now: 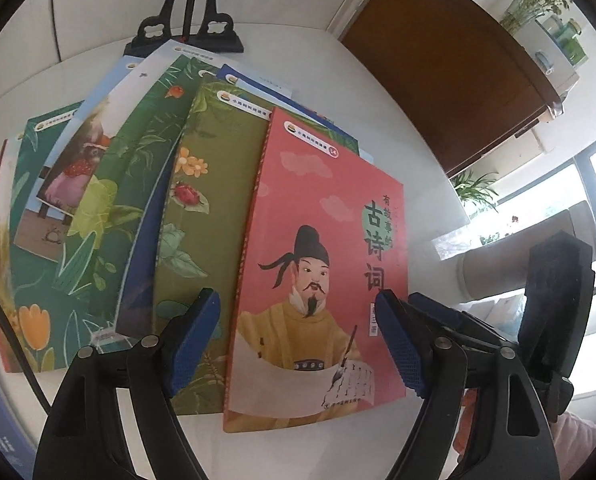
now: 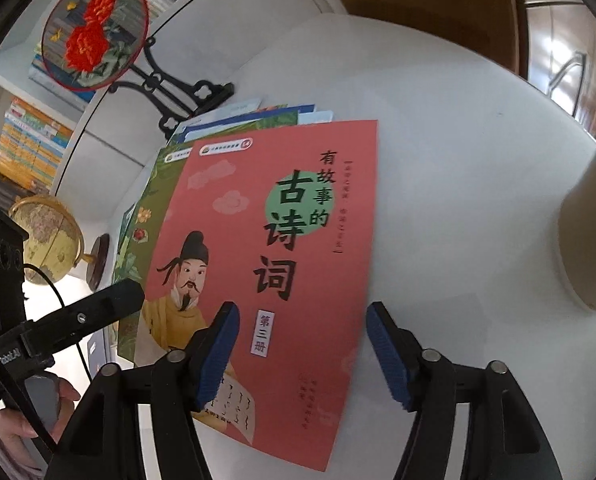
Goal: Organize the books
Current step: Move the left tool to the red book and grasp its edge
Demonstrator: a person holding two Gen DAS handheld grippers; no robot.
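Below both grippers: a fan of thin picture books is spread on a white table [image 1: 382, 80], overlapping like cards.
Top book: the pink poetry book [image 1: 322, 264], with a robed scholar on its cover, is laid uppermost at the end of the fan.
Left gripper [image 1: 298, 344]: it is held wide open above the lower part of the pink cover; nothing is gripped, and its blue pads [image 1: 189, 344] are seen clear of the paper as far as can be judged.
Right gripper [image 2: 300, 354]: it is also spread open, with one pad over the cover and the other just past the book's outer edge; nothing is clamped.
Next book in the fan: the olive ladybird book [image 1: 201, 216] is seen just beyond the left gripper's left pad, partly covered by the pink one.
Further books: a leafy green book [image 1: 129, 184] and others are fanned away to the left gripper's left, their far corners near a black carved stand [image 1: 189, 28].
Stand's load: a round embroidered fan [image 2: 93, 36] is carried by it, far ahead and left of the right gripper.
Step in hand: judged to be the approach to the top book, before any grasp.
Next move: an edge of the pink book probably needs to be straddled and pinched, since a flat cover offers no purchase from above; the sheets beneath could be dragged along.
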